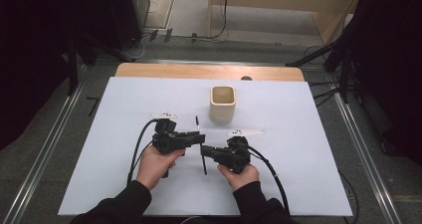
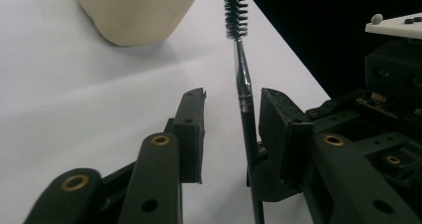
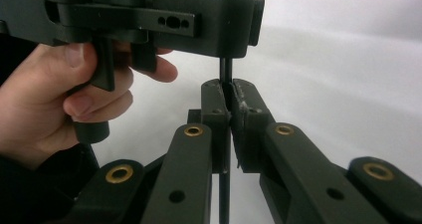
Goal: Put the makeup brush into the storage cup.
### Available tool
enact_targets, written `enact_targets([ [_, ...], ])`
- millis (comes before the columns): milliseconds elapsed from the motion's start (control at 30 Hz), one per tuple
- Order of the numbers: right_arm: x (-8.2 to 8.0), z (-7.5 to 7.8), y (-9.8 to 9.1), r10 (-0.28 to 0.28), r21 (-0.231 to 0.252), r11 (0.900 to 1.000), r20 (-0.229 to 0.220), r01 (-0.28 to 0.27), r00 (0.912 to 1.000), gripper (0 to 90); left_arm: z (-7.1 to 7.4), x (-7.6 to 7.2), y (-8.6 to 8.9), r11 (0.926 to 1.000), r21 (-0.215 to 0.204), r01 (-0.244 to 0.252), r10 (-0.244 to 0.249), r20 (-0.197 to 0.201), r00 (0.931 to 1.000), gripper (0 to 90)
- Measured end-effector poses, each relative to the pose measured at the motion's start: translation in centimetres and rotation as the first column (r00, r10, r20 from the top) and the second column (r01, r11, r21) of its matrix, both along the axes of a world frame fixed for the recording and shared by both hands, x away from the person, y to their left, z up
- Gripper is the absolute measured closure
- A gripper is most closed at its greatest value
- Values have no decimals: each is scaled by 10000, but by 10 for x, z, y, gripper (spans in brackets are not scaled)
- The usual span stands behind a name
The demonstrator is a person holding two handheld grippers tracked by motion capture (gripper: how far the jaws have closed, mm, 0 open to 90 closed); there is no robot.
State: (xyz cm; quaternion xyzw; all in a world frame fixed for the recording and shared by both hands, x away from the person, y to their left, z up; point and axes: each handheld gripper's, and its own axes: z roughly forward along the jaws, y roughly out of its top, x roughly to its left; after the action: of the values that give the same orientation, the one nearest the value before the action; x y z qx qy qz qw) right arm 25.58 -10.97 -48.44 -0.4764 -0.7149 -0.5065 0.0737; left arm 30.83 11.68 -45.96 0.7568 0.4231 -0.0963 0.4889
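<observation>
A thin black brush (image 1: 203, 162) with a bristled tip (image 2: 235, 12) is held off the white sheet. My right gripper (image 1: 206, 152) is shut on its handle (image 3: 226, 72), and in the right gripper view the two pads press together on it. My left gripper (image 1: 201, 138) reaches in from the left a little higher up the brush. In the left gripper view its jaws (image 2: 233, 102) stand apart with the metal ferrule (image 2: 244, 92) between them, close to the right-hand pad and with a clear gap on the other side. A cream square cup (image 1: 222, 103) stands upright just beyond the brush tip.
The white sheet (image 1: 298, 149) covers a wooden table (image 1: 149, 70). Metal rails (image 1: 54, 129) run along both sides of it. Cables trail from both grippers towards the person. A person's hand (image 3: 45, 99) grips the left gripper's trigger.
</observation>
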Motion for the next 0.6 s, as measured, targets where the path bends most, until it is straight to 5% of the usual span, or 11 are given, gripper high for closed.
enact_targets([
  [600,1,-3,4,-131,-141,9998,-84,130,9999,867,-5,1,-5,9999,-140,-62,56,-414,9991,819],
])
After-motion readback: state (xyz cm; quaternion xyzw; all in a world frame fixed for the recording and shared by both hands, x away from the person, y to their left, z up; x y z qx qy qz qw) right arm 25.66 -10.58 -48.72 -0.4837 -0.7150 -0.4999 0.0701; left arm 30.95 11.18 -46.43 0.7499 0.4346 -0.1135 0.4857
